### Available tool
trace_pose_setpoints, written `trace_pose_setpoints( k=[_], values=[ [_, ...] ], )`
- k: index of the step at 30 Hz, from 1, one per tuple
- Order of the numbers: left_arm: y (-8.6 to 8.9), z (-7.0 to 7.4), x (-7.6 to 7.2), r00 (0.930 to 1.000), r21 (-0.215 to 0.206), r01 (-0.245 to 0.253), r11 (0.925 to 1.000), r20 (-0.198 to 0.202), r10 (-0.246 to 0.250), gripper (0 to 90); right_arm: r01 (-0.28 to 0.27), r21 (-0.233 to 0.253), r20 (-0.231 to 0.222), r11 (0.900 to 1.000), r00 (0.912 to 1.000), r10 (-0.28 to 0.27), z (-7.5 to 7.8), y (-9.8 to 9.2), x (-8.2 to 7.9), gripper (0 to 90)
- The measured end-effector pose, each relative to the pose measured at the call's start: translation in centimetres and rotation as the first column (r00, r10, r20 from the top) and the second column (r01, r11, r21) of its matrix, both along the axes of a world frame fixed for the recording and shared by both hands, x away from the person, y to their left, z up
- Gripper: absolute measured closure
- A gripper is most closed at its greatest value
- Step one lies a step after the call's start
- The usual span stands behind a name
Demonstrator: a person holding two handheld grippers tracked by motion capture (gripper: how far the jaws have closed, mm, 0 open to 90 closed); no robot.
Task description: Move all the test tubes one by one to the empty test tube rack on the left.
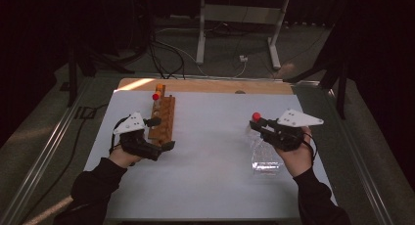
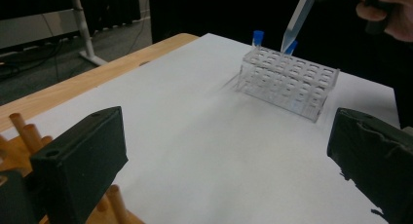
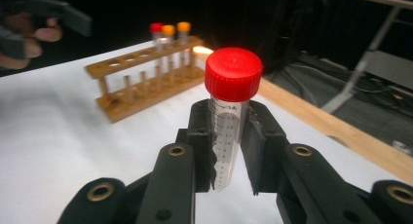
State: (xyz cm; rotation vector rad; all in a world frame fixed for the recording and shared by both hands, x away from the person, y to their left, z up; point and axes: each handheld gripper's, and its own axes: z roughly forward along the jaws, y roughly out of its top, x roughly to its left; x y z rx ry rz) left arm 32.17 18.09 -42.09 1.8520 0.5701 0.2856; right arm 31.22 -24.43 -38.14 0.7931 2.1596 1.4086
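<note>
My right gripper [image 3: 228, 139] is shut on a clear tube with a red cap [image 3: 234, 74], held upright; from above, the tube [image 1: 256, 117] hangs over the far end of a clear plastic rack [image 1: 265, 155]. That rack [image 2: 288, 81] holds two blue-capped tubes [image 2: 257, 37] at its far side. My left gripper [image 1: 160, 133] is open, its jaws standing either side of the near end of a wooden rack [image 1: 164, 115]. The wooden rack [image 3: 146, 83] carries a red-capped tube [image 3: 156, 28] and two orange-capped tubes [image 3: 183, 27] at one end. In the left gripper view the jaws [image 2: 224, 177] are wide apart with nothing between them.
A white sheet [image 1: 210, 151] covers the wooden table, whose bare far edge [image 1: 205, 85] shows. Cables and a metal stand's legs [image 1: 235, 34] lie on the floor beyond. The sheet between the two racks is bare.
</note>
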Motion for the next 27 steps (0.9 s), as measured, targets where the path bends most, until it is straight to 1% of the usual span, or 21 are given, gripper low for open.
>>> trace_pose_setpoints(
  k=[3, 4, 7, 14, 18, 20, 22, 26, 27],
  values=[
    [-0.5, 0.2, -0.1, 0.9999, 0.002, 0.01, 0.9999, -0.003, -0.01, 2.0, -0.036, -0.005, -0.014, 0.999, 0.9993, 0.035, -0.5, 1.1, -0.3, 75.1],
    [-0.7, 0.2, -0.2, 0.9998, 0.005, 0.019, 0.9998, -0.008, -0.019, 2.0, -0.045, -0.007, -0.018, 0.999, 0.9988, 0.045, -0.7, 1.4, -0.4, 75.1],
    [-1.3, 0.4, -0.4, 0.9991, 0.009, 0.042, 0.9991, -0.006, -0.042, 2.1, -0.074, -0.007, -0.032, 0.997, 0.9967, 0.074, -1.3, 2.3, -0.7, 75.1],
    [-2.9, 1.0, -0.7, 0.996, -0.002, 0.089, 0.996, 0.003, -0.089, 2.3, -0.136, -0.022, -0.066, 0.99, 0.9887, 0.135, -2.3, 4.3, -1.6, 75.1],
    [-4.0, 1.2, -0.8, 0.9921, -0.009, 0.126, 0.992, 0.003, -0.126, 3.2, -0.167, -0.026, -0.086, 0.986, 0.9827, 0.164, -2.9, 5.4, -1.9, 75.1],
    [-4.6, 1.3, -1.0, 0.9899, -0.011, 0.141, 0.9899, 0.009, -0.141, 4.3, -0.183, -0.031, -0.101, 0.983, 0.9787, 0.179, -3.3, 6.0, -2.1, 75.1],
    [-5.2, 1.4, -1.1, 0.9867, -0.019, 0.162, 0.9866, 0.012, -0.162, 5.9, -0.197, -0.032, -0.113, 0.98, 0.9748, 0.192, -3.7, 6.5, -2.2, 75.1],
    [-6.3, 1.5, -1.4, 0.9802, -0.018, 0.197, 0.9802, 0.022, -0.197, 8.1, -0.221, -0.029, -0.127, 0.975, 0.9681, 0.216, -4.2, 7.4, -2.5, 75.1],
    [-6.5, 1.5, -1.5, 0.979, -0.019, 0.203, 0.9791, 0.025, -0.202, 10.5, -0.226, -0.03, -0.128, 0.974, 0.9668, 0.221, -4.3, 7.6, -2.6, 75.1]
  ],
)
